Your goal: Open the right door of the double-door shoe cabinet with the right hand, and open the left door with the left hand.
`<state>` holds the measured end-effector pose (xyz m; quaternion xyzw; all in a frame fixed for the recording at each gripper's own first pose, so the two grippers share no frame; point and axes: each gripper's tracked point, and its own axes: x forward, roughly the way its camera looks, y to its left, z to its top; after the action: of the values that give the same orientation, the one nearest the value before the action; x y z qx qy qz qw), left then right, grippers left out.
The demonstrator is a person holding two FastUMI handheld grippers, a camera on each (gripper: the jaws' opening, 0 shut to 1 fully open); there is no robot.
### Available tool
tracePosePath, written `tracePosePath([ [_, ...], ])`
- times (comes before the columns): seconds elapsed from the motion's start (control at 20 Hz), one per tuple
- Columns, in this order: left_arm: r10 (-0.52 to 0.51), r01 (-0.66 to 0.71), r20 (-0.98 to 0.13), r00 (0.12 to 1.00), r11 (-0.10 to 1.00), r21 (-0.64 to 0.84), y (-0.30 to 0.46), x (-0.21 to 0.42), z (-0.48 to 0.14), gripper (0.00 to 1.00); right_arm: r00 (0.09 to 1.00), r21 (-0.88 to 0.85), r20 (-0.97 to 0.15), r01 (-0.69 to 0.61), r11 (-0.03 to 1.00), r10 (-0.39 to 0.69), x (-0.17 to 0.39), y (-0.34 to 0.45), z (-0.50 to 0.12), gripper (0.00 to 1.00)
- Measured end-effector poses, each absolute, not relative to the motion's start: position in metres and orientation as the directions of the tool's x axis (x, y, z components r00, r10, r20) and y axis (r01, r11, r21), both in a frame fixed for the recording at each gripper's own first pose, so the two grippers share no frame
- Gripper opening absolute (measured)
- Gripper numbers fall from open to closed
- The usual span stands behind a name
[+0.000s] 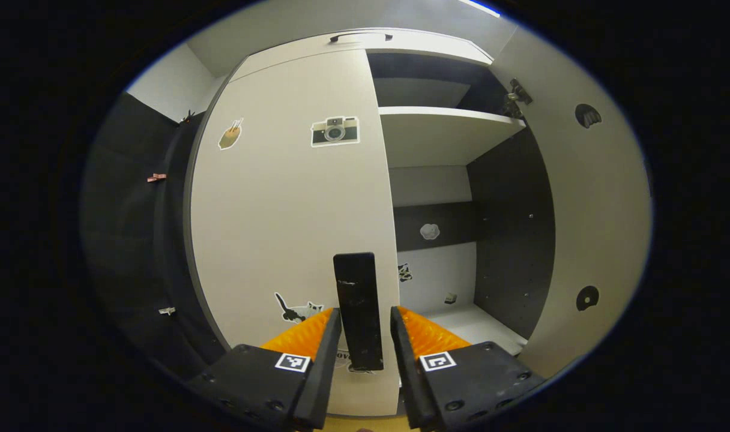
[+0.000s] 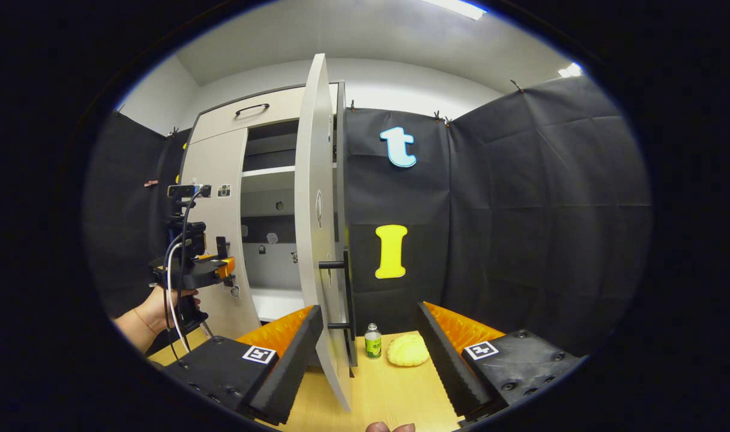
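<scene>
Right door [image 2: 316, 228] stands swung wide with right tongs [image 2: 365, 354] spread around its edge; left tongs [image 1: 361, 360], spread astride the black handle [image 1: 358, 309] of the closed left door [image 1: 287, 222], should pinch squarely, then pull along the hinge arc.

Light wooden floor surface [image 2: 395, 390] carries a small green-labelled bottle with a silver cap [image 2: 373, 342]. Just beside it lies a pale yellow bumpy sponge-like lump [image 2: 407, 350]. White double-door shoe cabinet [image 2: 221, 180] stands on it too.

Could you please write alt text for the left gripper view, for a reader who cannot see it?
The left tool straddles the black handle of the closed left door, fingers not yet touching it. To the right, the right door stands open, showing white shelves.
</scene>
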<state>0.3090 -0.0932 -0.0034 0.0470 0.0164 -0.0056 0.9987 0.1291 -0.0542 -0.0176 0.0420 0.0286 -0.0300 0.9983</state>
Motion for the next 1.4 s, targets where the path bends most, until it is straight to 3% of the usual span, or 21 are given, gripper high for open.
tracePosePath([
  [0.1,-0.004,0.007,-0.032,0.999,0.995,0.103,-0.092,0.313,-0.004,0.40,0.996,0.091,-0.050,0.076,0.993,-0.072,0.129,-0.060,-0.014,0.98],
  [0.6,-0.061,0.064,-0.070,0.996,0.997,0.050,-0.093,0.326,-0.016,0.36,0.995,0.087,-0.047,0.097,0.991,-0.093,0.120,-0.062,-0.008,0.98],
  [0.9,-0.149,0.148,-0.067,0.987,0.989,-0.009,-0.092,0.316,-0.011,0.18,0.997,0.091,-0.031,0.076,0.993,-0.073,0.111,-0.049,0.003,0.98],
  [1.4,-0.176,0.173,-0.070,0.982,0.984,-0.047,-0.071,0.288,-0.012,0.17,0.997,0.117,-0.011,0.074,0.990,-0.073,0.100,-0.022,0.013,0.98],
])
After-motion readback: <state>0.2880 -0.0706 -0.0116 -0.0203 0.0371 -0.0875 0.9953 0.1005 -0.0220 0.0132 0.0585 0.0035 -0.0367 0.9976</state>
